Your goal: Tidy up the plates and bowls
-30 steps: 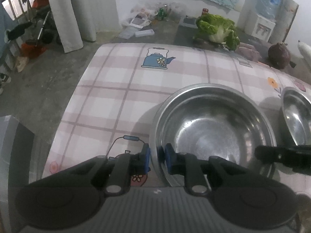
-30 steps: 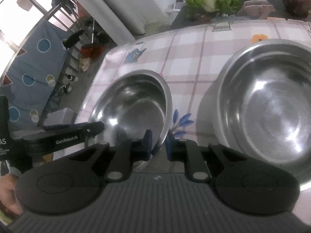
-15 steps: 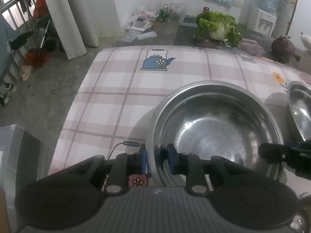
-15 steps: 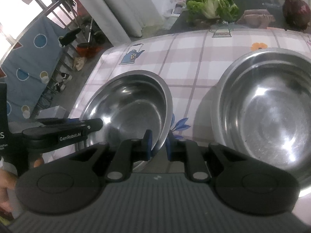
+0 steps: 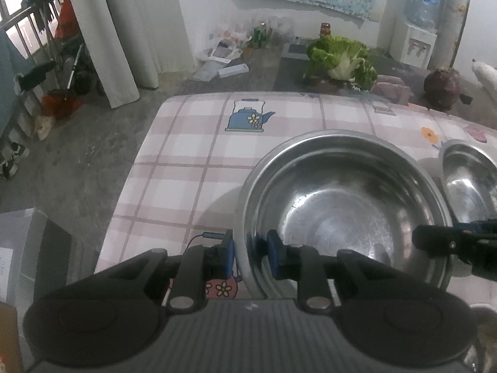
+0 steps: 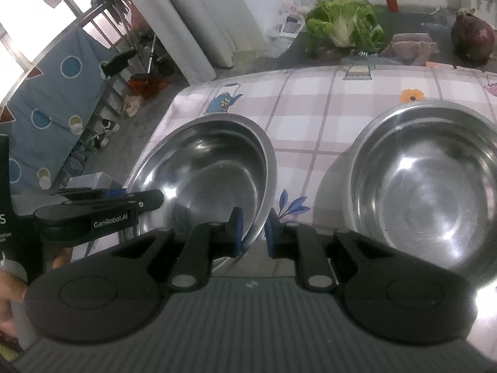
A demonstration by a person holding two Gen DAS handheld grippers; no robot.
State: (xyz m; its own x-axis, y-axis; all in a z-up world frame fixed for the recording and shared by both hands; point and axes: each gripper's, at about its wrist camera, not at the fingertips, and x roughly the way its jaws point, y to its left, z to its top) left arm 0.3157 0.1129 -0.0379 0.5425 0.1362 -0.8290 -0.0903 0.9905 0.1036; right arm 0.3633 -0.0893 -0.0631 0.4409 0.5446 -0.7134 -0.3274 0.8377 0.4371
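Both claws grip the same round stainless-steel bowl (image 5: pixel 341 205), one on each side of its rim. The left claw (image 5: pixel 250 251) is clenched on the near left edge, one blue pad outside the wall and one inside. The right claw (image 6: pixel 252 227) is clenched on the near right edge in the same way. I think two grips are used because the bowl is wide and its thin, smooth rim could turn or slip in only one claw.

The bowl sits on the tabletop (image 5: pixel 186 168), which has a pink checked cloth with a blue kettle print, and in the right wrist view it looks tilted, its right edge higher (so it may be partly lifted; I cannot tell if the bottom touches the cloth). A second steel bowl (image 6: pixel 428 180) stands just beside it on the right, apart from it.

Probably the held bowl must go into or under the second one to make a stack. The two hands should rise together, otherwise the rim can slide from the pads.
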